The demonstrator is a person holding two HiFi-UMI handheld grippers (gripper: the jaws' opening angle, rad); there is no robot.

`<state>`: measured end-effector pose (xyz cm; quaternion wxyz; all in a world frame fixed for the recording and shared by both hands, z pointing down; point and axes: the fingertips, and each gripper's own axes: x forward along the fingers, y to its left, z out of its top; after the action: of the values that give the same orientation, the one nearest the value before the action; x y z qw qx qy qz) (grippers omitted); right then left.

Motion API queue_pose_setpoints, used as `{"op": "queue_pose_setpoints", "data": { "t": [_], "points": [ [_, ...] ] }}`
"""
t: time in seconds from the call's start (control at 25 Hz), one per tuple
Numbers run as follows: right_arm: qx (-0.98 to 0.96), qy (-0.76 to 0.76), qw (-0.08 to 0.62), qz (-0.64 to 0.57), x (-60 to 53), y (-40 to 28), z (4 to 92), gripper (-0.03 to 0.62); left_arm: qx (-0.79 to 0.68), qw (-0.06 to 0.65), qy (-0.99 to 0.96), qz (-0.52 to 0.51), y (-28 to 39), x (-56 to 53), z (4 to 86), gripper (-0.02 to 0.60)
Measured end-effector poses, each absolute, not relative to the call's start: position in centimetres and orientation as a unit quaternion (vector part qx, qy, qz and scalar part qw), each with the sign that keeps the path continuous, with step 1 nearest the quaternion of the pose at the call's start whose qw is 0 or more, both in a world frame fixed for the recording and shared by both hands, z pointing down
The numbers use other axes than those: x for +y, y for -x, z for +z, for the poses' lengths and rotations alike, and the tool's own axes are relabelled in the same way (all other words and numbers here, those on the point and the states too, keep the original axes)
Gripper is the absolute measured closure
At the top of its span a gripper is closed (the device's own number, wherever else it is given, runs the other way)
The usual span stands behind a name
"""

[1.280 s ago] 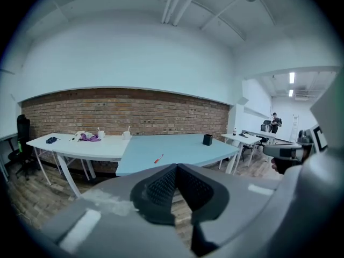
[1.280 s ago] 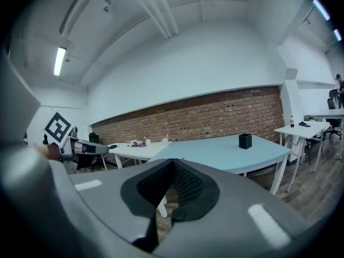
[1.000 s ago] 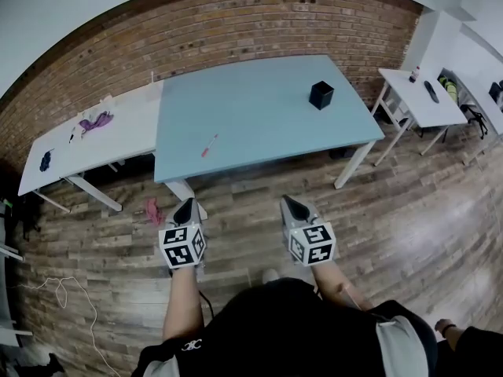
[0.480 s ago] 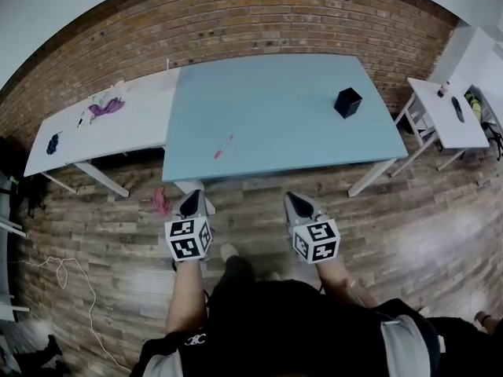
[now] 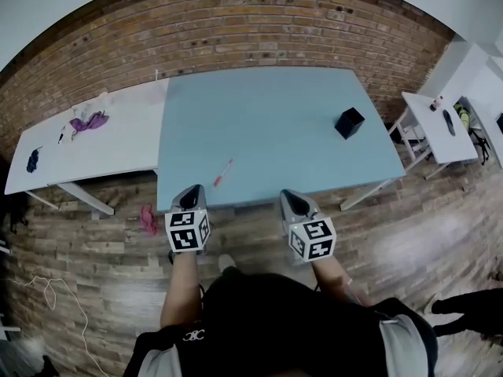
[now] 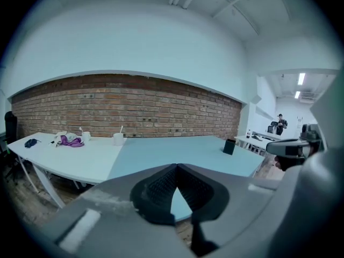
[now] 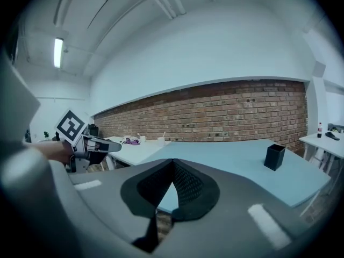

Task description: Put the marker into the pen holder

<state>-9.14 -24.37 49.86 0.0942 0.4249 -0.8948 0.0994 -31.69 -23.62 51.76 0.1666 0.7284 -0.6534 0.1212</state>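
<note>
A red-and-white marker lies on the blue table close to its front edge. The black pen holder stands upright at the table's right side; it also shows in the left gripper view and the right gripper view. My left gripper hovers at the front edge, just left of and below the marker, shut and empty. My right gripper is level with it further right, also shut with nothing in it.
A white table adjoins on the left with a purple cloth and small items. A small white table stands at the right. A pink rag and a cable lie on the wooden floor.
The person has stepped toward the blue table. Both grippers have come from over the floor up to the table's front edge, and the marker now lies just ahead of the left one.
</note>
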Motion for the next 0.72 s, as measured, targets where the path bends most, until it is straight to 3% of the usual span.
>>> {"op": "queue_pose_setpoints", "data": {
  "t": [0.36,0.48,0.72],
  "points": [
    [-0.886,-0.441,0.117,0.087,-30.7,15.8,49.3,0.591,-0.620,0.204,-0.746,0.131,36.6,-29.0,55.0,0.577],
    [-0.884,-0.442,0.127,0.083,-31.6,17.1,49.3,0.589,-0.600,0.235,-0.751,0.144,37.1,-29.8,57.6,0.521],
    [-0.876,-0.452,0.140,0.094,-32.9,16.4,50.0,0.589,-0.576,0.259,-0.754,0.180,36.1,-31.4,61.4,0.491]
  ]
}}
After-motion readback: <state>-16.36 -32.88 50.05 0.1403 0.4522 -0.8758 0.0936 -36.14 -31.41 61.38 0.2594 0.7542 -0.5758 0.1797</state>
